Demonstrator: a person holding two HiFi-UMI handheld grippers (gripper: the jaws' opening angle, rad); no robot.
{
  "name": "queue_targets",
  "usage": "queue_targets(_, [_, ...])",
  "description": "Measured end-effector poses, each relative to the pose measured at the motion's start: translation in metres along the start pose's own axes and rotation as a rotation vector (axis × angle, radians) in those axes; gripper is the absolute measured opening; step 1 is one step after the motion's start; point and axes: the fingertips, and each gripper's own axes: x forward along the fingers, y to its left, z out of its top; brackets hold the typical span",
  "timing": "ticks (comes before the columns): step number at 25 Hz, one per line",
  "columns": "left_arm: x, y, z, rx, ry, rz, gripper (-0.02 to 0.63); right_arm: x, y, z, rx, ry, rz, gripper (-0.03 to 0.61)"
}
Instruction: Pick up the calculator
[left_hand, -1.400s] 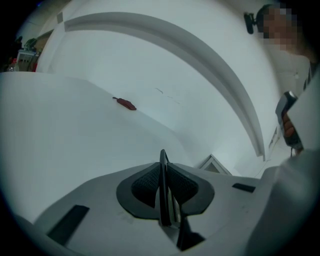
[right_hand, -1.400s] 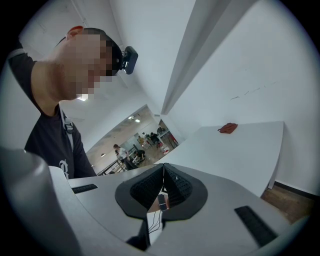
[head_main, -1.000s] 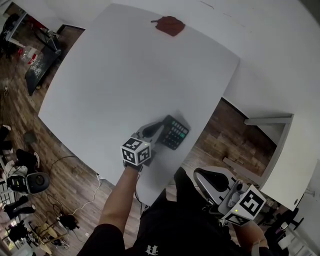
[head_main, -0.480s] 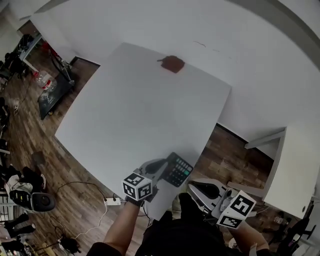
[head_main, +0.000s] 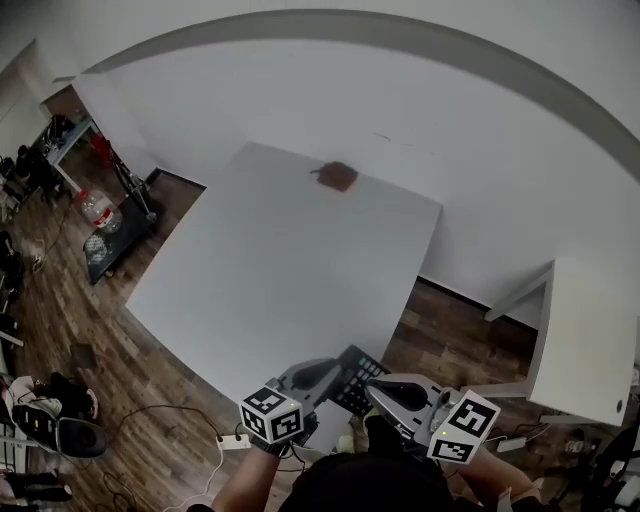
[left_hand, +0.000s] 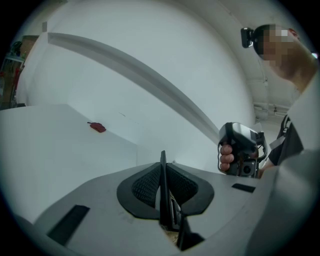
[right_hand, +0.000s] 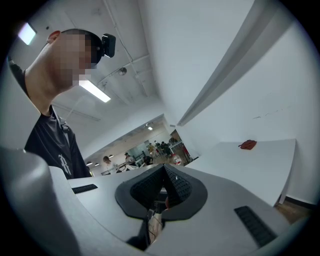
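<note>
Black and thin, the calculator (left_hand: 167, 210) stands edge-on between the jaws of the left gripper (left_hand: 163, 162), which are clenched on it, pads pressed to both faces; in the head view the calculator (head_main: 358, 376) shows at the near right corner of the white table (head_main: 280, 260), just ahead of the left gripper (head_main: 335, 378); whether it overhangs that corner or rides above it I cannot tell there, though the left gripper view, with the tabletop low and off to the left, suggests it is clear of the surface; the right gripper (right_hand: 164, 172) is closed on nothing, pads together, and hangs just right of the calculator; a small red object (head_main: 338, 176) sits at the far edge, well apart. The step in hand looks like the lift itself, grasp made; the next move calls for a firm squeeze and a steady raise, since a thin slab pinched near one end may pivot.
</note>
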Motion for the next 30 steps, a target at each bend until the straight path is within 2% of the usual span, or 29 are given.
queue_targets(5, [-0.019, -0.038, 0.012, 0.038, -0.009, -0.056, 0.041, -0.011, 0.022, 0.005, -0.049, -0.034, -0.012, 0.012])
queue_targets(12, [-0.037, -0.075, 0.013, 0.041, -0.012, -0.119, 0.041, -0.027, 0.05, 0.012, -0.108, -0.066, -0.019, 0.012])
queue_targets(21, [-0.044, -0.087, 0.024, 0.051, -0.026, -0.141, 0.041, -0.038, 0.055, 0.021, -0.13, -0.09, -0.064, 0.012])
queue_targets(30, [-0.053, -0.087, 0.033, 0.059, -0.042, -0.136, 0.041, -0.033, 0.058, 0.026, -0.146, -0.091, -0.062, 0.012])
